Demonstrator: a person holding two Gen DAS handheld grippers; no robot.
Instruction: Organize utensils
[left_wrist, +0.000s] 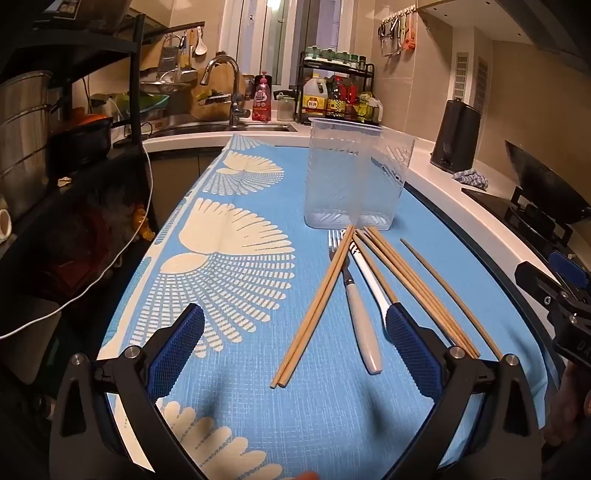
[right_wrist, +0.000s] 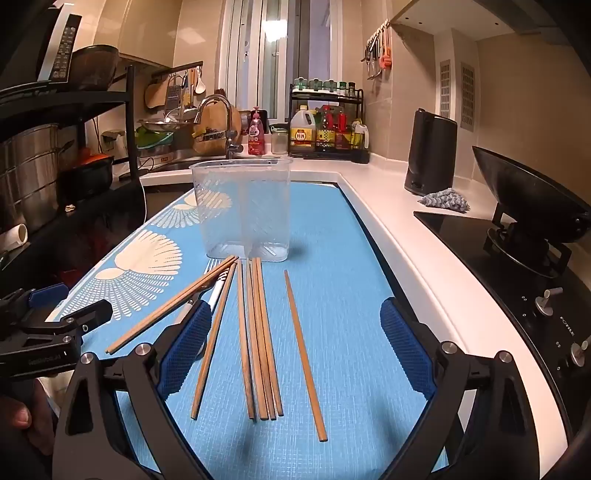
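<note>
Right wrist view | my right hand-held gripper (right_wrist: 295, 347) spread wide, empty | chopsticks (right_wrist: 258, 339) lie lengthwise straight ahead between its fingers, pointing at the clear holder (right_wrist: 242, 210) | right hand nearer.

Chopsticks (left_wrist: 314, 310) and fork (left_wrist: 354, 295) lie before holder (left_wrist: 354, 177).

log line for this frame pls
phase: pre-grasp | left hand-held gripper: open, empty | right hand-held gripper: open, empty | chopsticks, fork: loose on blue mat | clear holder: empty, upright
</note>
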